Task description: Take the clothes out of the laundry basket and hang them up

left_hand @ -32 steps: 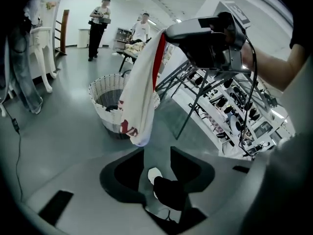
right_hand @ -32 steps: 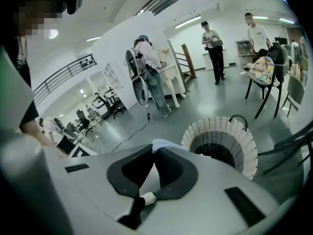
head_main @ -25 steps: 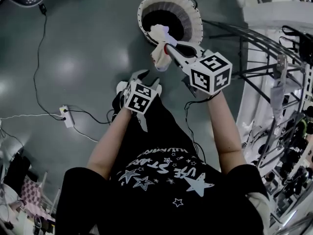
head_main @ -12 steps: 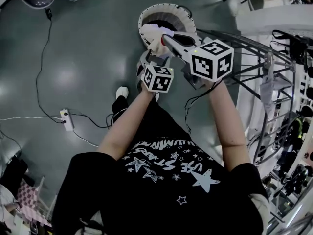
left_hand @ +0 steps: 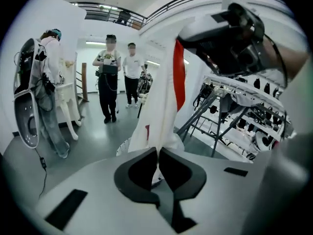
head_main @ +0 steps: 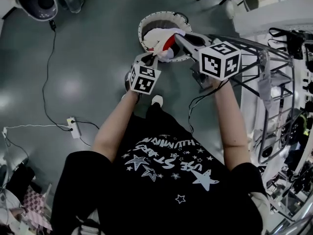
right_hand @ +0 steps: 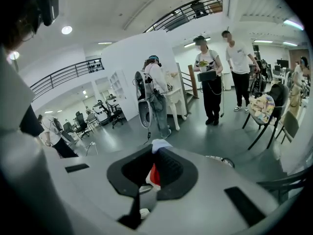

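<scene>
At the top centre of the head view, a white and red garment (head_main: 157,37) hangs just above the laundry basket (head_main: 141,29). The right gripper (head_main: 180,37) is clamped tight on its upper part. The left gripper (head_main: 148,58) has just been closing its jaws, which now pinch the white cloth lower down. A drying rack (head_main: 259,48) stands at the right.

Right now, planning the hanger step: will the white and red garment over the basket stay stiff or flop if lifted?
Likely floppy: the garment drapes in folds between right gripper and left gripper. Probably light: two small pinches carry it. It may swing, hanging free above the laundry basket.
</scene>
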A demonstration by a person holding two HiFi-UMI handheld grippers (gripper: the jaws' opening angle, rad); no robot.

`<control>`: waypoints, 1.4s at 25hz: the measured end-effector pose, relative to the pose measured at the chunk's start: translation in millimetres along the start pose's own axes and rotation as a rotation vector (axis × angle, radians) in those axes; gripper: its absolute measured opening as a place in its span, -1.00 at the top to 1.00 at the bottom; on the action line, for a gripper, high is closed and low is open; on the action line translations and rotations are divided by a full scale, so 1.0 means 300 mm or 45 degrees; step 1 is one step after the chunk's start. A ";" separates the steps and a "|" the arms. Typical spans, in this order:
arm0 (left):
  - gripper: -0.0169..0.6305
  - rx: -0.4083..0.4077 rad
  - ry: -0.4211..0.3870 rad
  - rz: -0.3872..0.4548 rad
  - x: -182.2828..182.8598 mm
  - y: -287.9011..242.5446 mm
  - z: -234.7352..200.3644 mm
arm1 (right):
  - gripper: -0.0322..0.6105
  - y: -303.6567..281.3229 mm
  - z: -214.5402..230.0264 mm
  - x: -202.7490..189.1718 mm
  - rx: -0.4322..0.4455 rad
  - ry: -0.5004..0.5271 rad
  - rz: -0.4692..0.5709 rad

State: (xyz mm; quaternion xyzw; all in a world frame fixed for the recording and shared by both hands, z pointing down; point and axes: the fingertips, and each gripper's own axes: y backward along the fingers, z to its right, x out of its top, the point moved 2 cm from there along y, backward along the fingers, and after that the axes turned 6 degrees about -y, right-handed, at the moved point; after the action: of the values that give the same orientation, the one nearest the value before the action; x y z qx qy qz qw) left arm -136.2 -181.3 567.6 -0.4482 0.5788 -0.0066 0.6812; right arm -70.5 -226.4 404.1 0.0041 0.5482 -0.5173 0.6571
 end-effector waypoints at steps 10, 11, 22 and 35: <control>0.87 -0.229 -0.264 0.132 0.155 0.225 -0.097 | 0.84 0.176 0.050 0.023 -0.142 -0.046 0.131; 0.87 -0.266 -0.266 0.156 0.180 0.248 -0.093 | 0.83 0.197 0.053 0.019 -0.155 -0.057 0.147; 0.87 -0.604 -0.410 0.260 0.418 0.427 0.047 | 0.83 0.371 0.125 -0.158 -0.329 -0.085 0.174; 0.87 -0.704 -0.489 0.241 0.484 0.422 0.195 | 0.56 0.433 0.166 -0.386 -0.397 -0.080 0.163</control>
State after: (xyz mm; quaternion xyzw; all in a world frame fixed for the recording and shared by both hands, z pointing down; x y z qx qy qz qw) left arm -106.4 -147.1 371.6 -0.5531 0.4589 0.2980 0.6283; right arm 69.9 -116.4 435.1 -0.0793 0.5995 -0.3831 0.6983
